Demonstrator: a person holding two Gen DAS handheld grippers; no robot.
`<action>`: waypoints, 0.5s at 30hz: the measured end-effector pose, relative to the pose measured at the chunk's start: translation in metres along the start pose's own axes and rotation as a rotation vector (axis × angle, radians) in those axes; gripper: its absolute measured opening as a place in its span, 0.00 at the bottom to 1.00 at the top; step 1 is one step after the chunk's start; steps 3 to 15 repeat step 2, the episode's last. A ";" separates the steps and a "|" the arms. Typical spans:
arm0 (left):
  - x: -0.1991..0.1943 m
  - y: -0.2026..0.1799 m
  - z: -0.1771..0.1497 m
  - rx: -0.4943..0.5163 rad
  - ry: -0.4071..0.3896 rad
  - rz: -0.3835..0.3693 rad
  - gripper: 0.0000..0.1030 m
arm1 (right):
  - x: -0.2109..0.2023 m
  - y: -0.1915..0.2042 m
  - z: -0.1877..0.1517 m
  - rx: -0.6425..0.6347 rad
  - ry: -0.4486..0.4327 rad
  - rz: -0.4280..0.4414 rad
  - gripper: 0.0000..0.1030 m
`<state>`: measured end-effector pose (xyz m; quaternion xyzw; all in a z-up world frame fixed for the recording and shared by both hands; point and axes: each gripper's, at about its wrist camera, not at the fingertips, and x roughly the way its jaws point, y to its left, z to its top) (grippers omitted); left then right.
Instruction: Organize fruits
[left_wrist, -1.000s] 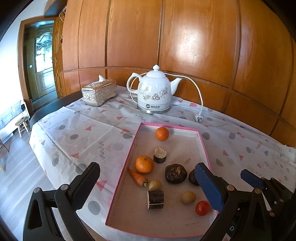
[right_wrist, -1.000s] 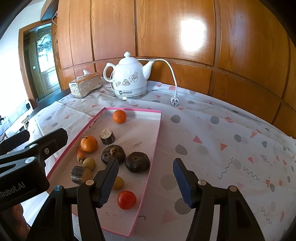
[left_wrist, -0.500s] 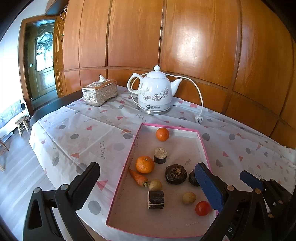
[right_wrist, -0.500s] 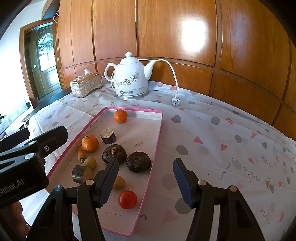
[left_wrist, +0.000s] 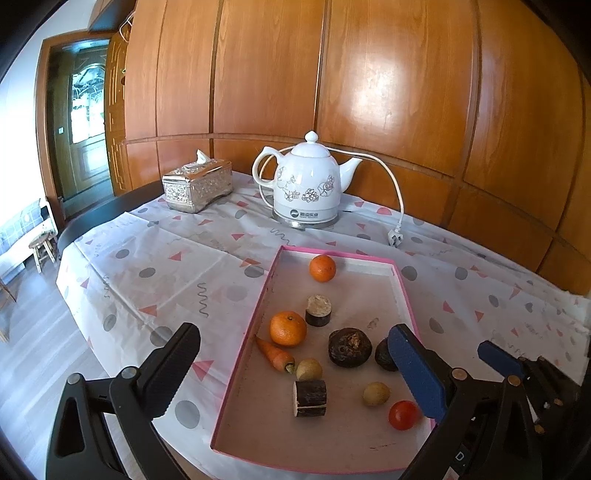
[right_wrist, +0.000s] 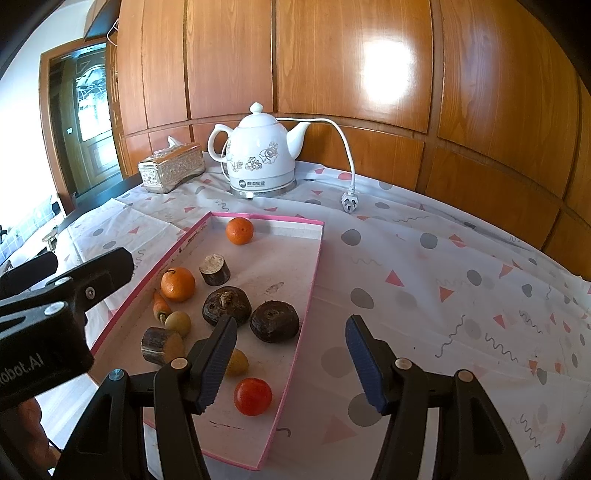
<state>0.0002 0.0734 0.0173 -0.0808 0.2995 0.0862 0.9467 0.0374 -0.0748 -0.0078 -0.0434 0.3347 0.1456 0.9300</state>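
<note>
- The left gripper (left_wrist: 291, 373) hangs spread wide and empty over the near end of the pink tray (left_wrist: 242, 373).
- The right gripper (right_wrist: 291, 360) is likewise spread, holding nothing, over the tray's right rim.
- In the right view, the tomato (right_wrist: 253, 396) lies at 6 o'clock in the tray, apart from the rest.
- It looks light, smooth and easily bruised; I would grip it gently across its middle.
</note>
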 end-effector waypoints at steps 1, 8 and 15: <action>0.001 0.000 0.000 0.001 0.001 0.000 0.97 | 0.000 -0.002 0.000 0.004 0.001 0.000 0.60; 0.002 0.000 0.001 0.001 0.005 -0.003 0.97 | 0.000 -0.005 0.000 0.009 0.001 -0.002 0.60; 0.002 0.000 0.001 0.001 0.005 -0.003 0.97 | 0.000 -0.005 0.000 0.009 0.001 -0.002 0.60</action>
